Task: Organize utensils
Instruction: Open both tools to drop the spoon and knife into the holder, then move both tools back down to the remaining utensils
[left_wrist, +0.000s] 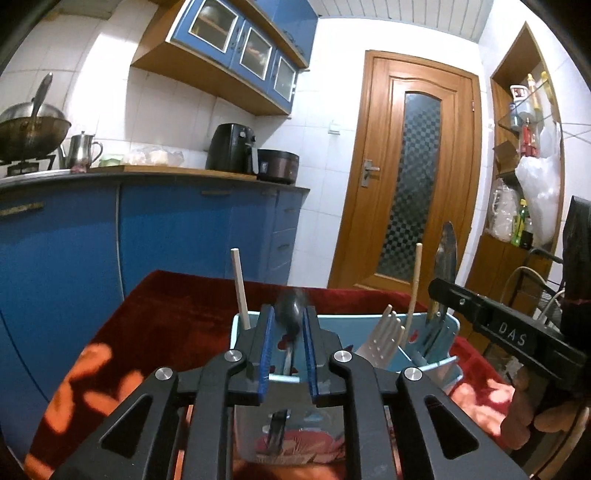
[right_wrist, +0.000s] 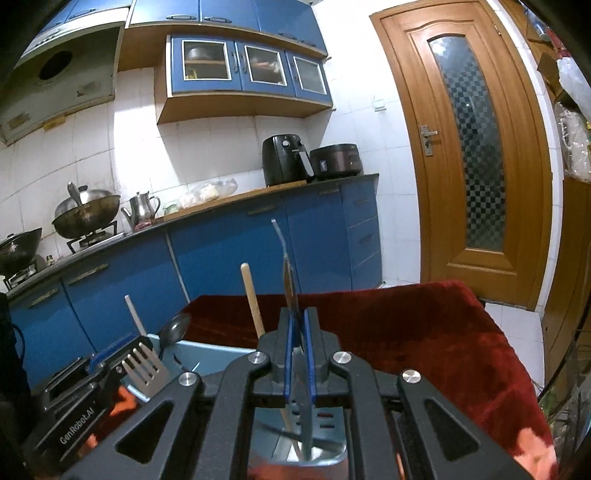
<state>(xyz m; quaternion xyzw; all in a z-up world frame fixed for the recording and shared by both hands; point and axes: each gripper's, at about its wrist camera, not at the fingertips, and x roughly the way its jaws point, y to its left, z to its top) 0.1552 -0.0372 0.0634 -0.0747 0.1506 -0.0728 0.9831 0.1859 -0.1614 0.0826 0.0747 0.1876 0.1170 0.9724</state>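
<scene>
Left gripper (left_wrist: 289, 332) was clamped on a metal spoon (left_wrist: 291, 314), bowl end up and blurred, its handle running down between the blue pads (left_wrist: 266, 354) into the light-blue utensil caddy (left_wrist: 439, 325). The caddy stood on a red cloth (left_wrist: 177, 306) with orange pattern.

Right gripper (right_wrist: 298, 343) was closed on a flat metal utensil (right_wrist: 290, 280), seen edge-on and standing near upright; its lower end reached down into a caddy compartment (right_wrist: 317, 417) (which kind of utensil, I could not tell from this angle).

Also in the caddy: a pale chopstick (left_wrist: 240, 288) at the left corner, a wooden handle (left_wrist: 414, 288) toward the right, a slotted metal turner (left_wrist: 384, 339) leaning between them, and the metal utensil (left_wrist: 445, 266) beside the wooden handle.

Readable writing: "DAS" in raised letters on the right gripper's body (left_wrist: 511, 338) as seen from the left camera; "GenRobot.AI" printed on the left gripper's body (right_wrist: 77, 430) as seen from the right camera.

Background: blue cabinets (right_wrist: 229, 251), black air fryer (right_wrist: 286, 160), rice cooker (right_wrist: 338, 160), steel kettle (right_wrist: 142, 208), wok (right_wrist: 86, 216) on the burner, wooden door (right_wrist: 469, 147) with patterned glass.
</scene>
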